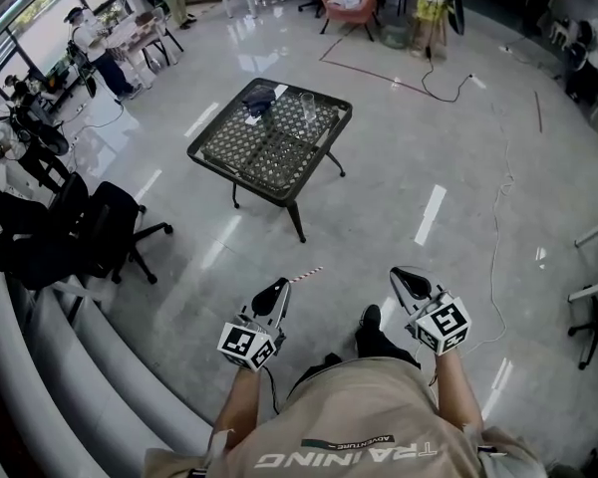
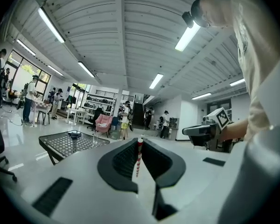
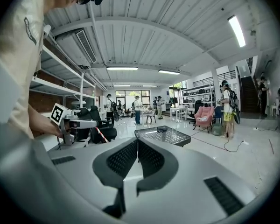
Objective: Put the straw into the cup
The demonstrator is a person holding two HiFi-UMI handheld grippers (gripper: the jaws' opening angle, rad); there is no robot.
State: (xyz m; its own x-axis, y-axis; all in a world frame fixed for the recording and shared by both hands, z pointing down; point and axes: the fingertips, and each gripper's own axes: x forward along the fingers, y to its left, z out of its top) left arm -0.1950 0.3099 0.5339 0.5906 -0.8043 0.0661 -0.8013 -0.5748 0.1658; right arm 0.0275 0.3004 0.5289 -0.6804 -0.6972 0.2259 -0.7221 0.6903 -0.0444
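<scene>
Head view: left gripper (image 1: 276, 289) clamps the straw (image 1: 305, 274), its axis pointing up-frame toward the cup (image 1: 308, 108), well apart. Right gripper (image 1: 409, 282) is closed and empty.

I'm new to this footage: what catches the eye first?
A red-and-white striped straw sticks out of the shut left tool, low in the head view. Ahead on the glossy floor stands a black mesh table with a clear cup near its far edge. The right tool is shut, empty.
</scene>
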